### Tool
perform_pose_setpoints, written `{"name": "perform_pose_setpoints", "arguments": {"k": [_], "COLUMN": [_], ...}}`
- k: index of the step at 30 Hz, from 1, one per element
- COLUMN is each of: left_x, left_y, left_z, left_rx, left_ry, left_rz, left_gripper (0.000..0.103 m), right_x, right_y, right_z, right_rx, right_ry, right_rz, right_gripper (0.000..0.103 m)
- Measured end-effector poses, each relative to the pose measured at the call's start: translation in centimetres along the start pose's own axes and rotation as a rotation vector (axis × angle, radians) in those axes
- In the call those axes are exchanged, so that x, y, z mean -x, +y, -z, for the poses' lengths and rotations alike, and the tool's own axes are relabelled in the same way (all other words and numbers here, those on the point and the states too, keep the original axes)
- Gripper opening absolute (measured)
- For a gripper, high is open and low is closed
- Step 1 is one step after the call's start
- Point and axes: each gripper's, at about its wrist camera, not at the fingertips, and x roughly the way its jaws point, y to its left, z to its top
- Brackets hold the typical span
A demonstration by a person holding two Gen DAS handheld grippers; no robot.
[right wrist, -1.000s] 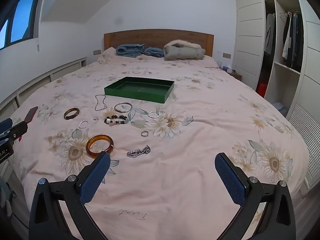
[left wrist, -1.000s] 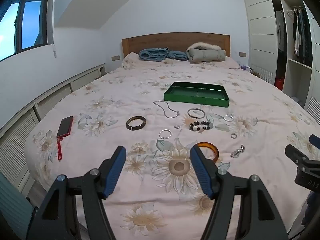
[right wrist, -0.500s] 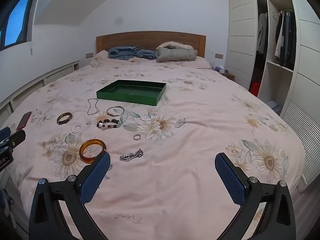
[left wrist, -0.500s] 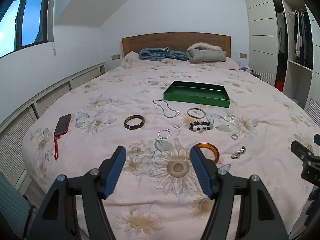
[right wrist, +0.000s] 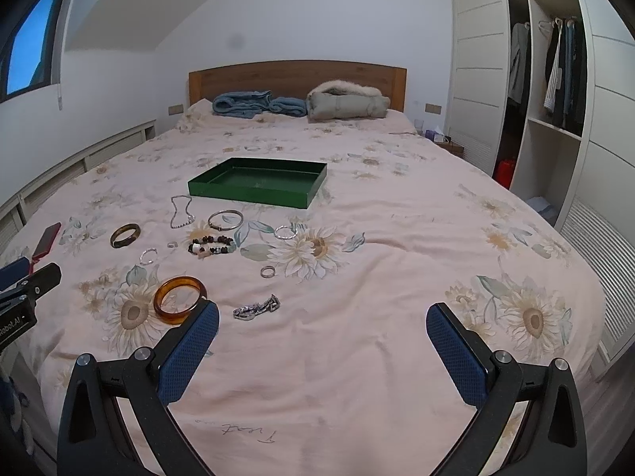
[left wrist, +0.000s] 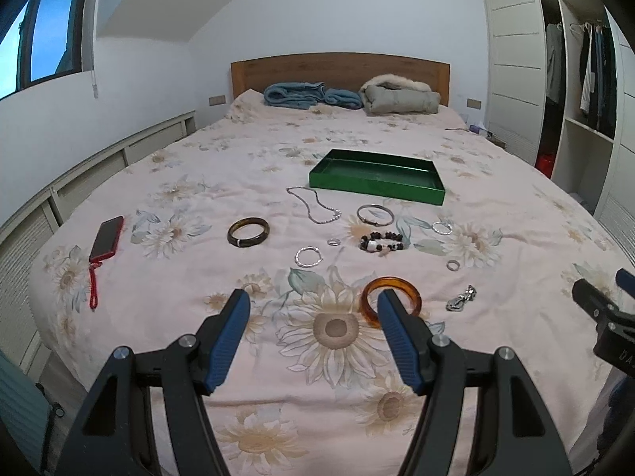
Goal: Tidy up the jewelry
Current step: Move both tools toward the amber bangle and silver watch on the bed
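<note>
Bedroom, floral bedspread (left wrist: 166, 277) as work surface; green tray (left wrist: 377, 176) in mid-bed, long axis running left to right across the bed, still without jewelry. Scattered just in front of it: chain necklace (left wrist: 313, 206), dark bangle (left wrist: 249, 232), beaded bracelet (left wrist: 383, 241), amber bangle (left wrist: 392, 295) lying flat nearest the foot. Left gripper (left wrist: 313, 337) spread, holding nothing, hovering just short of the amber bangle; right gripper (right wrist: 322, 343) spread wide, likewise without load. Advisable: lower over the bangle's rim, pinch across one wall, lift level, carry to tray. Red phone (left wrist: 106, 238) well apart at left.
</note>
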Motion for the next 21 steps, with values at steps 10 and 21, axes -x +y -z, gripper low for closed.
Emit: {"name": "perform_pose_setpoints", "arguments": {"k": [10, 21], "left_x": [-0.6, -1.5], "left_y": [-0.1, 0.4], "left_z": [0.1, 0.0], "left_rx": [0.025, 0.017], "left_ry": [-0.015, -0.011], "left_rz": [0.017, 0.009], "left_gripper": [0.065, 0.065], "right_x": [-0.7, -1.8], "right_y": [0.1, 0.9], "right_z": [0.0, -0.1], "right_rx": [-0.001, 0.023], "right_ry": [0.0, 0.02], "right_rz": [-0.014, -0.032], "right_gripper": [0.103, 0.095]}}
